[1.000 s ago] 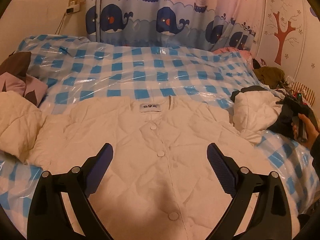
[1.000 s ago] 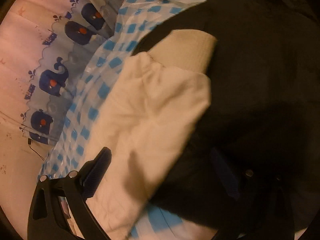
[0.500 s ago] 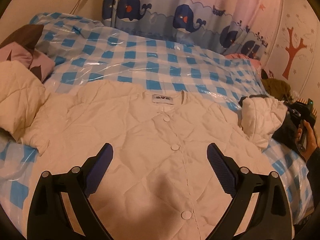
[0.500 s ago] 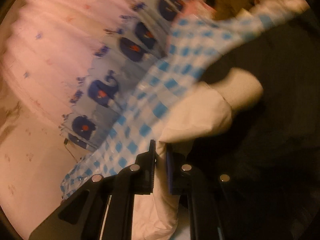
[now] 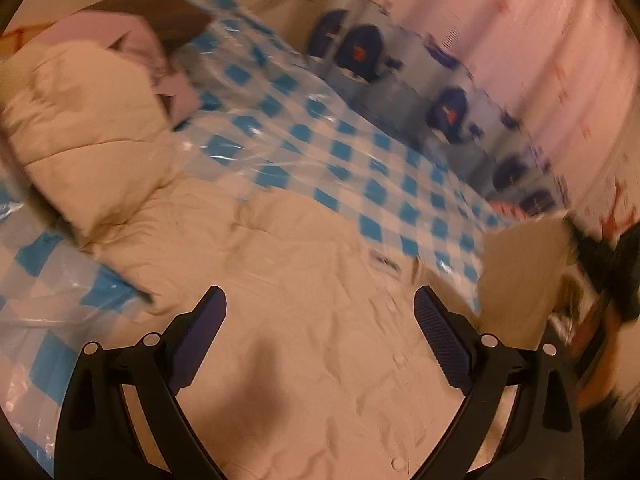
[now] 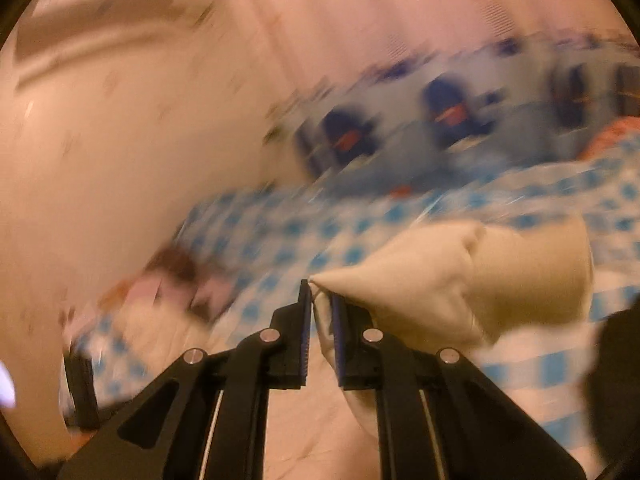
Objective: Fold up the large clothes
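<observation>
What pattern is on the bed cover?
Blue and white checks on the bed cover, clearest in the left wrist view.

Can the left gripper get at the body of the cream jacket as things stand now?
Probably yes. The left gripper is open above the cream jacket, whose body lies flat on the checked bed cover with nothing between them.

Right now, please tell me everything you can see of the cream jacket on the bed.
The jacket is cream, quilted and looks soft and padded. It lies face up on the checked bed cover, its front closed by a row of round buttons and a small label at the collar. One sleeve is bunched near the pillow. The other sleeve is lifted off the bed, its edge pinched in the shut right gripper. The left gripper is open over the front, holding nothing.
</observation>
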Demonstrator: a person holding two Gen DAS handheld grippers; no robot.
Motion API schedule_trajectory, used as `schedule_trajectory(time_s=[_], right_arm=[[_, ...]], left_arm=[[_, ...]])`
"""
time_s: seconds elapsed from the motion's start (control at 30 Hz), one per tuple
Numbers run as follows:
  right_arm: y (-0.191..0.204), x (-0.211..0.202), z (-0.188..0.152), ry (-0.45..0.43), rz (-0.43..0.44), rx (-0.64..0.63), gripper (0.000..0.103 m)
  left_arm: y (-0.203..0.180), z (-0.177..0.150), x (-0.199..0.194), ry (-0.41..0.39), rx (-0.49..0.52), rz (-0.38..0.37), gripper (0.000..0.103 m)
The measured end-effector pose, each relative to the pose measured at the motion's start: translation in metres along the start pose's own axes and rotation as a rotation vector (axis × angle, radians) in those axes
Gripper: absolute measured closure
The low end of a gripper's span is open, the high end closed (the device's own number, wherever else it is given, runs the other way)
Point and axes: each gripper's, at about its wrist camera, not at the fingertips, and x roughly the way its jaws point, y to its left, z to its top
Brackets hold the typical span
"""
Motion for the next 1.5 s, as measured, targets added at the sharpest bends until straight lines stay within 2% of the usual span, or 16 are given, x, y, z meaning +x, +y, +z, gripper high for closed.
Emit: schedule_trajectory(time_s=[0.07, 0.13, 0.17, 0.27, 0.53, 0.63, 0.73, 0.83, 0.87, 0.93, 1.03, 1.07, 1.1, 1.3, 1.37, 1.5], right_arm=[[0.028, 0.053, -0.043, 0.154, 0.071, -0.011, 0.092], [0.045, 0.097, -0.089, 0.308, 0.120, -0.006, 0.067], [0.053, 0.119, -0.117, 0.408, 0.130, -0.003, 0.040], [0.064, 0.157, -0.171, 0.611, 0.123, -0.024, 0.036], [0.039, 0.072, -0.118, 0.308, 0.153, 0.041, 0.024], [-0.029, 0.040, -0.112, 0.141, 0.070, 0.280, 0.016], [-0.109, 0.041, -0.149, 0.182, -0.038, 0.561, 0.018], [-0.151, 0.035, -0.189, 0.227, -0.115, 0.654, 0.091], [-0.163, 0.031, -0.195, 0.228, -0.116, 0.702, 0.103], [-0.174, 0.027, -0.199, 0.232, -0.073, 0.750, 0.103], [-0.151, 0.015, -0.182, 0.189, -0.031, 0.655, 0.068], [-0.141, 0.009, -0.175, 0.163, 0.016, 0.642, 0.033], [-0.127, 0.003, -0.169, 0.139, 0.056, 0.623, 0.020], [-0.021, 0.065, -0.178, 0.322, 0.469, 0.738, 0.018], [0.005, 0.090, -0.187, 0.360, 0.413, 0.740, 0.018], [0.092, 0.141, -0.161, 0.398, 0.043, 0.166, 0.018]], left_arm=[[0.013, 0.006, -0.002, -0.013, -0.051, 0.003, 0.012], [0.022, 0.011, -0.003, -0.024, -0.080, -0.003, 0.012], [0.025, 0.013, -0.003, -0.029, -0.089, 0.000, 0.012], [0.029, 0.014, 0.000, -0.026, -0.102, 0.005, 0.012], [-0.003, 0.011, 0.017, 0.003, -0.003, -0.038, 0.012], [-0.042, 0.017, 0.047, 0.032, 0.129, -0.096, 0.012], [-0.070, 0.021, 0.099, 0.111, 0.188, -0.144, 0.012], [-0.077, 0.009, 0.165, 0.287, 0.243, -0.063, 0.012], [-0.070, -0.003, 0.194, 0.401, 0.272, 0.055, 0.012], [-0.054, -0.021, 0.212, 0.483, 0.280, 0.072, 0.012], [-0.051, -0.015, 0.192, 0.457, 0.264, 0.042, 0.012], [-0.046, -0.006, 0.178, 0.415, 0.220, 0.000, 0.012], [-0.040, 0.004, 0.164, 0.372, 0.188, -0.022, 0.012], [0.026, 0.046, 0.133, 0.288, -0.161, -0.022, 0.012], [0.038, 0.047, 0.115, 0.241, -0.207, -0.005, 0.012], [0.044, 0.053, 0.068, 0.149, -0.156, 0.005, 0.012]])
